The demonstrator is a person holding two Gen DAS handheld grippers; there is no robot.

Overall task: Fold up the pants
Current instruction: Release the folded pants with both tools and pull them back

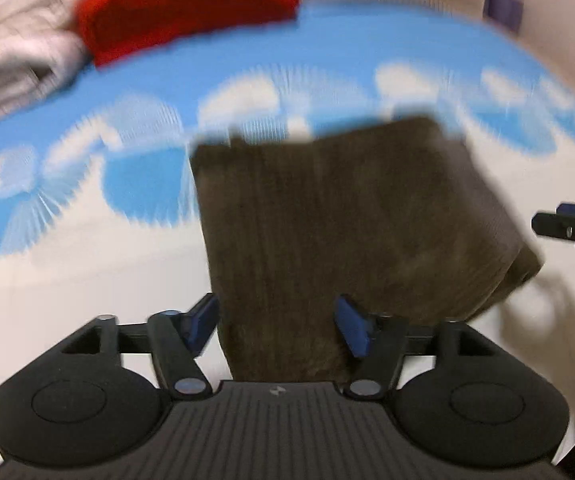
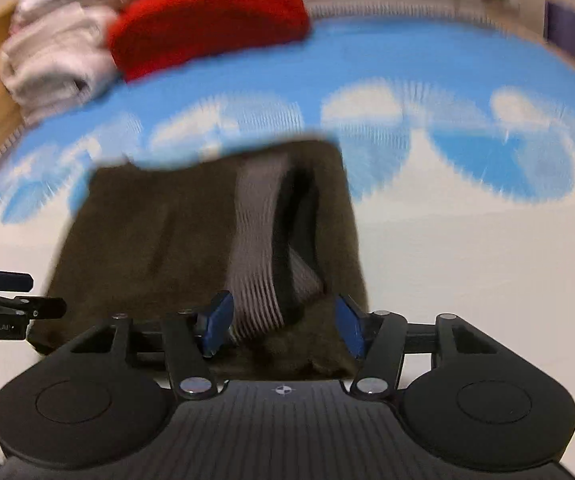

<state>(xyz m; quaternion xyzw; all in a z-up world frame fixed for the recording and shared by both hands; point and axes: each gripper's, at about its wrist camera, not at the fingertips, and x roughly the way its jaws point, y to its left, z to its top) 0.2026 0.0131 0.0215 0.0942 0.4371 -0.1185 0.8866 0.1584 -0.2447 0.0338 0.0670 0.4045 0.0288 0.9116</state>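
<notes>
1. At far left, in the back, a pile of pale folded cloth [image 2: 53,66] lies on the blue-and-white patterned sheet [image 2: 467,240], with a red folded garment [image 2: 207,20] just beside it on its right — both views are blurred.
2. The left gripper [image 1: 275,326] has its jaws spread apart, one blue pad on each side of the near edge of the brown pants [image 1: 347,224]; whether the pads touch the cloth cannot be told.
3. The pants lie folded into a compact block on the white part of the sheet, in the middle of both views, well apart from the red garment.
4. The right gripper [image 2: 283,328] also has its jaws spread — its pads straddle the pants' near edge, where a grey ribbed band [image 2: 259,248] shows.
5. Each gripper shows at the edge of the other's view.
</notes>
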